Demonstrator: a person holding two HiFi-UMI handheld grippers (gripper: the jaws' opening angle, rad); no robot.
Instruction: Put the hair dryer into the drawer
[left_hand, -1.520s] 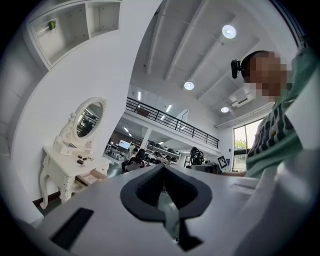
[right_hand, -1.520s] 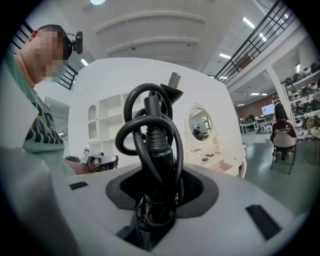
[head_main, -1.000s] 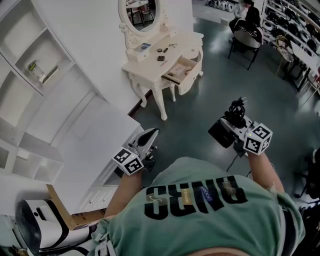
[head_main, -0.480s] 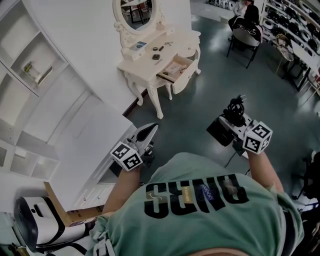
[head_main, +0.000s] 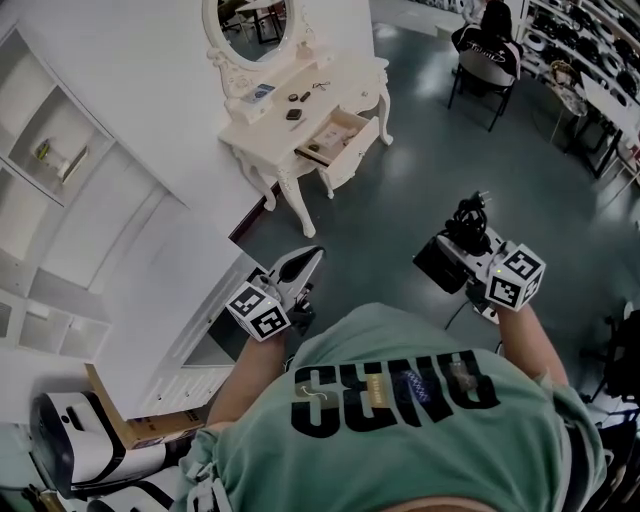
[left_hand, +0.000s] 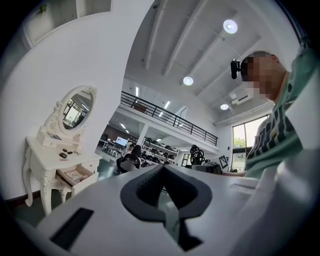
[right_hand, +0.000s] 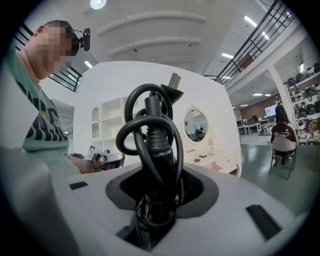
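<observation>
My right gripper (head_main: 462, 250) is shut on the black hair dryer (head_main: 443, 264), whose cord (head_main: 470, 215) is coiled on top. In the right gripper view the hair dryer's handle and cord (right_hand: 152, 145) stand upright between the jaws. My left gripper (head_main: 306, 262) is held at the person's left side, jaws together with nothing in them (left_hand: 162, 172). The cream dressing table (head_main: 262, 128) stands against the white wall ahead, its drawer (head_main: 332, 136) pulled open. The drawer (left_hand: 75, 176) also shows in the left gripper view. Both grippers are well short of the table.
Small items (head_main: 295, 105) lie on the tabletop under the oval mirror (head_main: 250, 20). White shelving (head_main: 60, 150) and a white cabinet (head_main: 190, 290) line the left. A cardboard box (head_main: 125, 420) sits lower left. A seated person on a chair (head_main: 482, 60) is at the far right.
The dressing table has slid up and to the left in the head view as the person walks. Both grippers travel along, the right one keeping its grip on the hair dryer.
</observation>
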